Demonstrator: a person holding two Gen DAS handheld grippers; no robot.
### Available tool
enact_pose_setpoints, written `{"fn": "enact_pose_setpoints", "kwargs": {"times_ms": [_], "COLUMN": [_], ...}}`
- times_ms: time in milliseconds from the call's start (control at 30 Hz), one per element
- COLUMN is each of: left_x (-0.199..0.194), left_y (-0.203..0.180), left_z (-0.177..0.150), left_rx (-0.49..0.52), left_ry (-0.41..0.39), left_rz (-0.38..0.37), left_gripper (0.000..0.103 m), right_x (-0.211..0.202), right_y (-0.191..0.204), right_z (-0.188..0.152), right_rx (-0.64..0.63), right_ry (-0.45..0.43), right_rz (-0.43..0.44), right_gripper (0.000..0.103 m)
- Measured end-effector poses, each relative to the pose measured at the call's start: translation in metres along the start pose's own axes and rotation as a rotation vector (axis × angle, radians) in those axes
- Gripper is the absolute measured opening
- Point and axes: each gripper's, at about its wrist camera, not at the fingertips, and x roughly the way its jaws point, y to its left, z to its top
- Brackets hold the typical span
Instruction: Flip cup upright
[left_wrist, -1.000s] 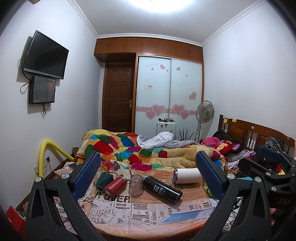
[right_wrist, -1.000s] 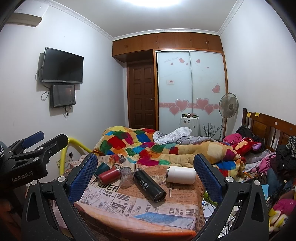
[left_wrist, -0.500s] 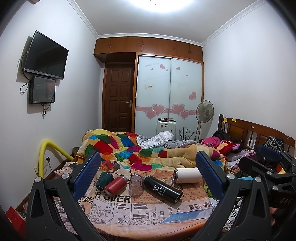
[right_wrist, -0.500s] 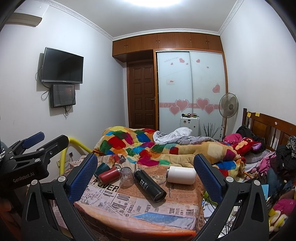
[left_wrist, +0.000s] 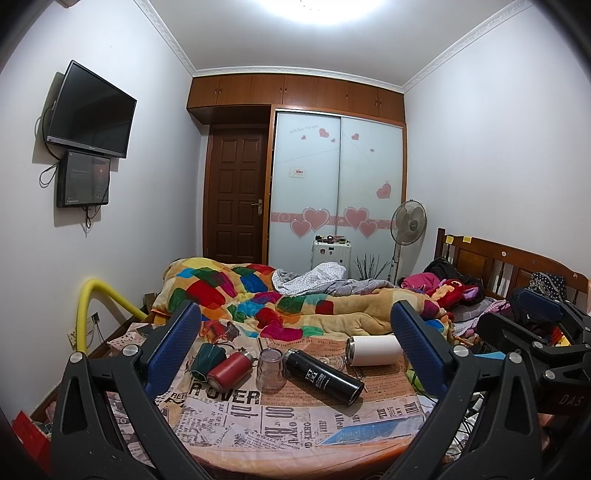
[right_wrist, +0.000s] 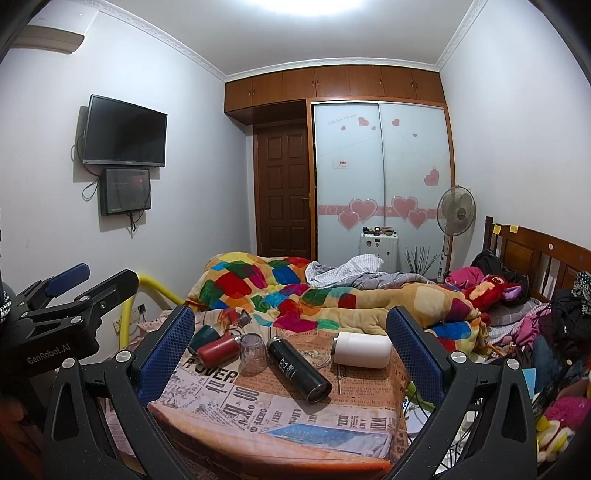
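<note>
A clear glass cup (left_wrist: 271, 374) stands upside down on a newspaper-print table (left_wrist: 295, 424), also in the right wrist view (right_wrist: 253, 352). Lying on their sides beside it are a dark green cup (left_wrist: 207, 361), a red flask (left_wrist: 229, 372), a black flask (left_wrist: 323, 376) and a white tumbler (left_wrist: 373, 350). My left gripper (left_wrist: 295, 347) is open and empty, well short of the cups. My right gripper (right_wrist: 290, 343) is open and empty too. The white tumbler also shows in the right wrist view (right_wrist: 362, 349).
A bed with a patchwork quilt (left_wrist: 280, 306) lies just behind the table. A yellow pipe (left_wrist: 86, 314) rises at the left wall. Clothes and toys (right_wrist: 554, 332) pile up at the right. The other gripper's body (right_wrist: 55, 325) shows at the left of the right wrist view.
</note>
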Motion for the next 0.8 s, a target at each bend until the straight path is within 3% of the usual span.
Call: {"fn": "enact_pose_setpoints", "kwargs": {"times_ms": [567,800], "left_x": [0.008,0.032], "left_y": [0.001,0.006], "left_z": [-0.004,-0.013], "left_rx": [-0.008,-0.033], "left_ry": [0.008,0.044], "left_rz": [0.005,0.024], "left_gripper": [0.103,0.103], "right_x": [0.003,0.032], "right_y": [-0.001,-0.003], "right_z": [-0.009,-0.018], "right_rx": [-0.005,-0.004], "right_ry": [0.011,0.065], "right_rz": [0.000,0.009], "right_gripper": [0.103,0.103]}}
